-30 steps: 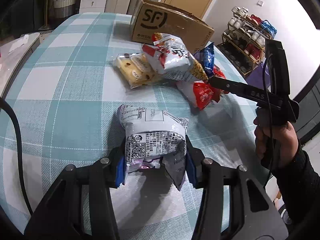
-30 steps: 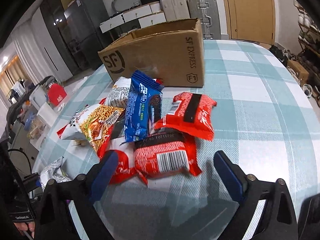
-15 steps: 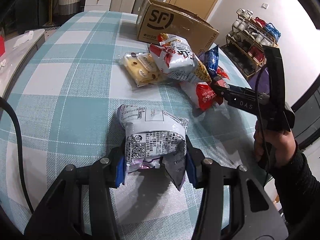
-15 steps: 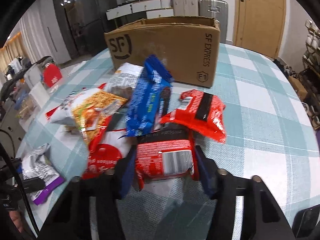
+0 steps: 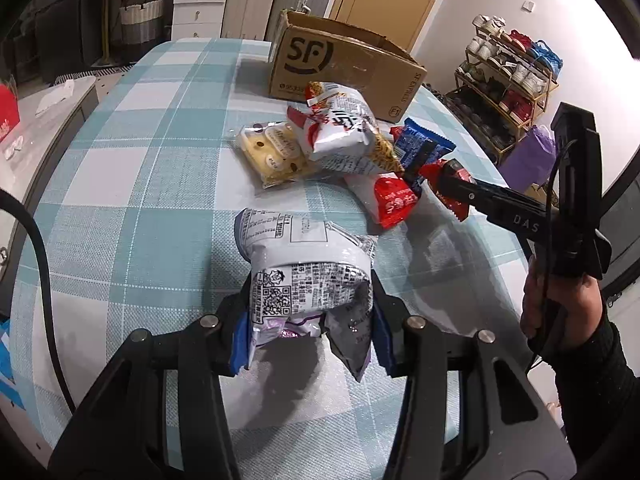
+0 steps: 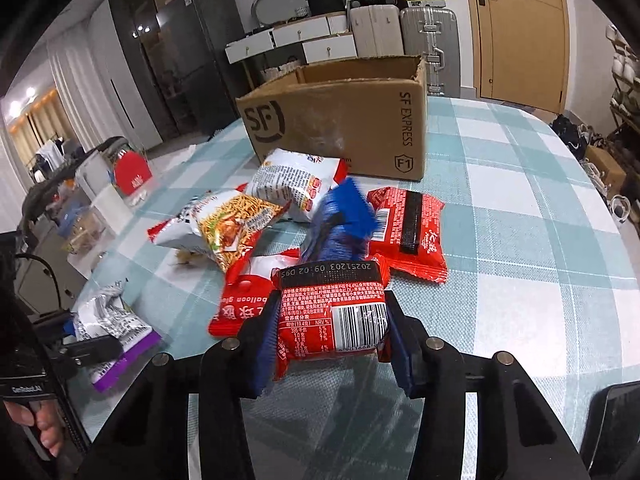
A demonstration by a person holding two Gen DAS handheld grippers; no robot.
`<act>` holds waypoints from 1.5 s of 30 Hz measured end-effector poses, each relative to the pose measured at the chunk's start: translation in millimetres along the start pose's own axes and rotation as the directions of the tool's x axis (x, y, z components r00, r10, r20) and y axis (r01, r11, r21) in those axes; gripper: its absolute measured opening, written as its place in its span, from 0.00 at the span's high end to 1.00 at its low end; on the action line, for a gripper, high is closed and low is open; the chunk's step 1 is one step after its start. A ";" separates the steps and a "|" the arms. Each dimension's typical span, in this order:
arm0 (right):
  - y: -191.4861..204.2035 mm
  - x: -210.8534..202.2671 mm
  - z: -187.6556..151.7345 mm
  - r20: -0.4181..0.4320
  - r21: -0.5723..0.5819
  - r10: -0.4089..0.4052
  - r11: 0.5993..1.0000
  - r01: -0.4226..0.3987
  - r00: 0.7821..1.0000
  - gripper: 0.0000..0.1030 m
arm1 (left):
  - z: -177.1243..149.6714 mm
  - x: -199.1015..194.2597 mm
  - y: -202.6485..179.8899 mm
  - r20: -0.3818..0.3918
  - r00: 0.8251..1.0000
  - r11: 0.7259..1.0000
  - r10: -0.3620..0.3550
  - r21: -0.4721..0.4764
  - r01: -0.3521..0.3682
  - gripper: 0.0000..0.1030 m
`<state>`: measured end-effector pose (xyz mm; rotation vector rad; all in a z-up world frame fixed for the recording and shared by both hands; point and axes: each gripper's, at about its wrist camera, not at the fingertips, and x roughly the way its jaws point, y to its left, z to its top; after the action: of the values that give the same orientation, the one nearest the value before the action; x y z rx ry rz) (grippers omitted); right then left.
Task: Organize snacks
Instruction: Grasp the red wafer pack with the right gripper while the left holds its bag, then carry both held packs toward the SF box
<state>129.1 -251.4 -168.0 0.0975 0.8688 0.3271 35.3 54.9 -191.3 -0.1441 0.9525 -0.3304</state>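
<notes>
Right wrist view — red snack packet [image 6: 334, 312] pinched between right hand-held gripper [image 6: 332, 330] pads

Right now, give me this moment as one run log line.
left gripper: shut on silver packet | right gripper: shut on red packet | SF box: open, behind snack pile

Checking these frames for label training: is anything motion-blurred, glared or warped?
Right wrist view: the blue packet is smeared by motion, while the red packet in the right gripper stays sharp. Left wrist view: sharp overall; glare on the silver packet in the left gripper. Both views: fisheye bending and dark corners.
</notes>
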 end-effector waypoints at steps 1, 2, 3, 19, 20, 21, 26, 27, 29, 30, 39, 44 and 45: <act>-0.1 -1.7 -0.3 0.006 0.001 0.005 1.000 -0.005 1.000 0.54 | 0.0 -0.7 -1.2 0.003 1.000 1.000 0.003 0.006 -0.003 0.56; 0.2 -3.8 0.0 0.009 -0.001 0.009 1.000 -0.009 1.000 0.54 | -0.1 -1.4 -2.4 0.005 1.000 1.000 0.005 0.011 -0.005 0.56; 1.2 -5.8 -0.4 0.013 -0.003 0.007 1.000 -0.007 1.000 0.54 | -0.2 -1.9 -3.5 0.005 1.000 1.000 0.004 0.014 -0.004 0.56; 5.8 -52.0 5.2 0.094 0.018 0.075 0.997 -0.077 0.993 0.54 | 6.7 -9.6 -14.7 0.009 1.000 0.999 0.008 0.037 -0.009 0.56; 6.9 -57.2 6.2 0.105 0.016 0.081 0.996 -0.084 0.991 0.54 | 8.0 -11.1 -16.0 0.012 1.000 0.999 0.009 0.040 -0.009 0.56; 7.9 -61.8 7.2 0.112 0.014 0.087 0.996 -0.089 0.990 0.54 | 9.6 -12.1 -17.1 0.015 1.000 0.999 0.009 0.043 -0.010 0.56; 17.5 -84.4 12.6 0.144 -0.016 0.109 0.994 -0.108 0.984 0.54 | 20.1 -21.5 -21.7 0.038 0.999 0.999 -0.007 0.044 0.005 0.56; 20.2 -89.0 14.2 0.151 -0.027 0.109 0.994 -0.106 0.982 0.54 | 22.8 -24.2 -22.4 0.046 0.999 0.999 -0.012 0.042 0.010 0.56; 26.7 -98.7 18.3 0.168 -0.054 0.114 0.993 -0.106 0.979 0.54 | 29.4 -29.7 -23.2 0.056 0.998 0.999 -0.031 0.033 0.029 0.56; 29.5 -103.5 20.2 0.176 -0.063 0.117 0.992 -0.107 0.977 0.54 | 32.3 -31.5 -23.4 0.060 0.998 0.999 -0.035 0.029 0.034 0.56; 44.4 -143.8 39.0 0.232 -0.060 0.194 0.981 -0.185 0.953 0.54 | 64.4 -56.8 -32.0 0.122 0.989 0.996 -0.083 0.037 0.079 0.56; 52.1 -157.0 50.8 0.248 -0.061 0.233 0.972 -0.225 0.940 0.54 | 85.6 -71.2 -37.2 0.153 0.983 0.994 -0.104 0.042 0.099 0.56; 53.8 -159.7 53.5 0.251 -0.064 0.240 0.971 -0.232 0.938 0.54 | 90.7 -74.3 -39.4 0.160 0.982 0.994 -0.101 0.050 0.094 0.56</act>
<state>61.1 -249.2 -4.7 0.2103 0.5931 0.5415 61.3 41.0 -71.2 -0.1766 0.7778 -0.4222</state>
